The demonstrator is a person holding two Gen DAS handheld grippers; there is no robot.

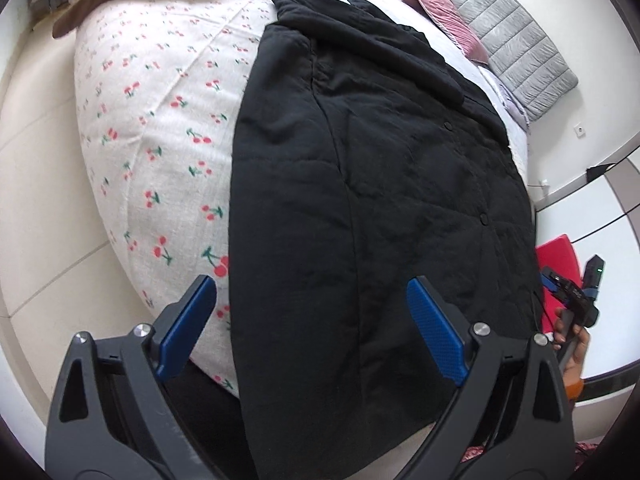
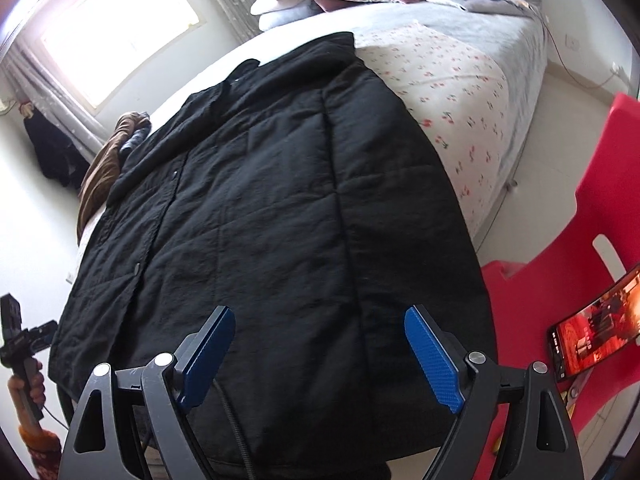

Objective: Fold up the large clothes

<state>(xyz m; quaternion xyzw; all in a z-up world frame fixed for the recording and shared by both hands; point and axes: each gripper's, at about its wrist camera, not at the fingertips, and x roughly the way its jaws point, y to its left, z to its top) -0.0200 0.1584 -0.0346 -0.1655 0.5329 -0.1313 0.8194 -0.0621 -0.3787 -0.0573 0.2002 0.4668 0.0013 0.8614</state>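
Black quilted coat (image 1: 360, 184) lies flat on the cherry-print bed (image 1: 160, 128). Left gripper (image 1: 312, 328) and right gripper (image 2: 320, 356) hover over its hem, jaws spread, empty. Risk: pinching one layer only, dragging the coat askew.

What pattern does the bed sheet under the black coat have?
Small red cherries with green leaves on white sheet; clearest in left wrist view.

Handheld rig: two matching two-finger grippers

Left gripper (image 1: 312, 320) and right gripper (image 2: 320, 352): matte black forked arms with triangular cut-outs, round silver screws (image 1: 481, 328) at the pivots, blue fingers (image 2: 432, 360) with a dimpled texture. A black braided cable (image 2: 236, 420) runs under the right one. An orange patterned sleeve cuff (image 2: 40, 446) shows at the left hand (image 2: 30, 388).
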